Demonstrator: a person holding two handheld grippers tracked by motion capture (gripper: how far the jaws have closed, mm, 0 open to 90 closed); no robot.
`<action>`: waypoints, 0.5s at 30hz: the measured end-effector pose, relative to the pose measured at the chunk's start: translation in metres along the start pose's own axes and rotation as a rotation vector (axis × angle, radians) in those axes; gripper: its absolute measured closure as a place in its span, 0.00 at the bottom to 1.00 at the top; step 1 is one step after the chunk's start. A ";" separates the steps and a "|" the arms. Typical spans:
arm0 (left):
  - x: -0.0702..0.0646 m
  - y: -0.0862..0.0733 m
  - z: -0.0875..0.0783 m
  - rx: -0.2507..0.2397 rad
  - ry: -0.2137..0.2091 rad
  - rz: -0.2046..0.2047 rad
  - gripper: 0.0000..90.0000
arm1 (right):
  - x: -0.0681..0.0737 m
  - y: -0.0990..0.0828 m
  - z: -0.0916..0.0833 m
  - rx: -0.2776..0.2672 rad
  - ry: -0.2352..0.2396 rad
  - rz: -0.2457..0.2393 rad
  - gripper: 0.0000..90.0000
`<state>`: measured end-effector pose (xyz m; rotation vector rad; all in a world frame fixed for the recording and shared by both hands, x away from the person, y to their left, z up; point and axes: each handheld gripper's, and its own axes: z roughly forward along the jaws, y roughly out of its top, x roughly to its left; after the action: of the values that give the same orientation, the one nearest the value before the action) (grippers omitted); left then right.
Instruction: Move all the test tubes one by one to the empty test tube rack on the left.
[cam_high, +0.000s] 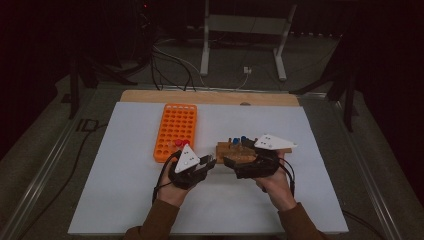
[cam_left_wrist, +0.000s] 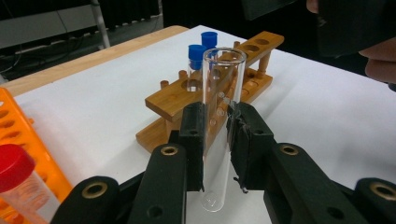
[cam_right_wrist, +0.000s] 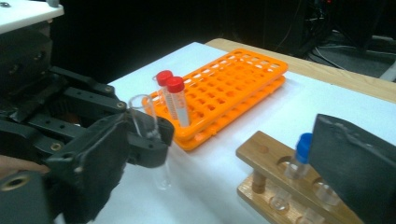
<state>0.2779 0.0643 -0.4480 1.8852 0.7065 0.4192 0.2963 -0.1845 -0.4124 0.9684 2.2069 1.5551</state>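
Note:
A clear, uncapped test tube (cam_left_wrist: 218, 121) stands upright between the jaws of my left gripper (cam_left_wrist: 215, 140), which is shut on its middle. That gripper (cam_high: 209, 163) hovers just left of a wooden tube rack (cam_high: 235, 151) holding two blue-capped tubes (cam_left_wrist: 196, 55). In the right gripper view the held tube (cam_right_wrist: 140, 114) hangs in front of an orange rack (cam_right_wrist: 233, 88) with two red-capped tubes (cam_right_wrist: 175, 100). My right gripper (cam_high: 234, 161) is at the wooden rack's near side, jaws wide apart, one pad (cam_right_wrist: 355, 163) beside the rack (cam_right_wrist: 275, 172), nothing held.
A white sheet (cam_high: 150, 195) covers the table, with a wooden board edge (cam_high: 210, 96) at the back. The orange rack (cam_high: 175, 131) sits left of centre. A metal stand (cam_high: 245, 30) and cables lie on the floor beyond.

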 end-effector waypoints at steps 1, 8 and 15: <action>0.001 0.000 0.000 -0.001 0.001 -0.002 0.85 | -0.001 0.000 -0.001 -0.001 -0.003 0.004 0.04; 0.005 0.001 -0.004 -0.005 0.008 -0.009 0.85 | -0.005 0.000 -0.006 -0.006 -0.047 0.001 0.01; 0.011 0.003 -0.011 -0.019 0.027 -0.017 0.85 | -0.011 0.000 -0.012 -0.018 -0.062 0.018 0.00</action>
<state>0.2810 0.0785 -0.4416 1.8574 0.7337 0.4395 0.2976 -0.2001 -0.4096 1.0195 2.1446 1.5284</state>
